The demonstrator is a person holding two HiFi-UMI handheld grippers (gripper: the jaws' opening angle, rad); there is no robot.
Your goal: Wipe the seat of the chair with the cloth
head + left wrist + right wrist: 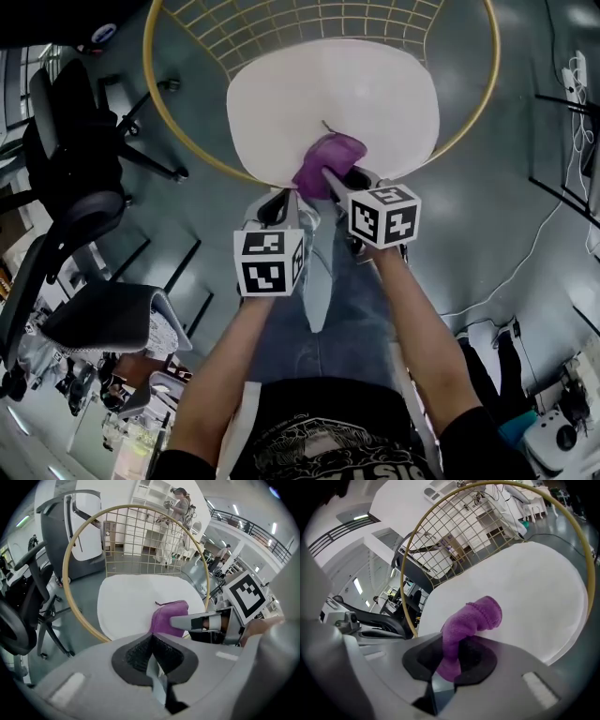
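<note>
Right gripper (450, 660) pinches the purple cloth (476, 618) over the seat's (333, 94) near edge, ready to wipe. Left gripper (152, 663) sits closed, empty.

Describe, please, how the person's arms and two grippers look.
Both the left gripper and right gripper have grey plastic bodies with black textured jaw pads, and each carries a white cube printed with black square markers. The arms are bare below short black sleeves.
</note>
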